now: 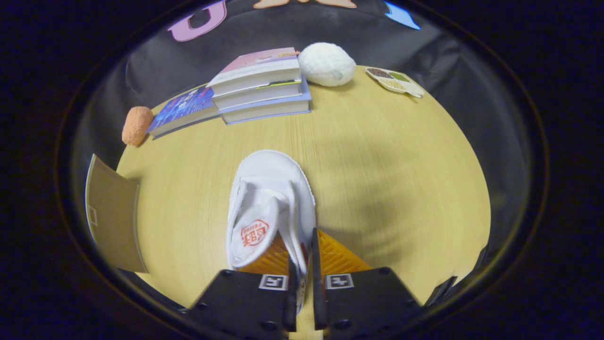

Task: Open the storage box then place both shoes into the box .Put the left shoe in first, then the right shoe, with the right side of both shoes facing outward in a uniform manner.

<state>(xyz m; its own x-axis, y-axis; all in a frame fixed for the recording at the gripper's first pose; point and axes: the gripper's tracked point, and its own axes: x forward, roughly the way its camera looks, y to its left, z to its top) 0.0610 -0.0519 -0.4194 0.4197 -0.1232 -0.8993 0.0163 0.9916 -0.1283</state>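
- Tongs (pixel 305 264) are pinched on the side wall of a white shoe (pixel 269 208), both fingers pressing it.
- Shoe lies on the bench (pixel 377 156), toe pointing away beyond the fingers.
- Box flap (pixel 113 217) stands off to the left.
- Far off: stacked books (pixel 259 85), white fluffy ball (pixel 326 64), orange sponge (pixel 137 125), small dish (pixel 395 81).

A staged recording booth rather than a real home: a round wooden table (pixel 387 156) stands against draped black cloth (pixel 472 61). Props sit along its far side: stacked books (pixel 259 85), a white plush ball (pixel 326 64), and what seems a divided snack dish (pixel 395 81).
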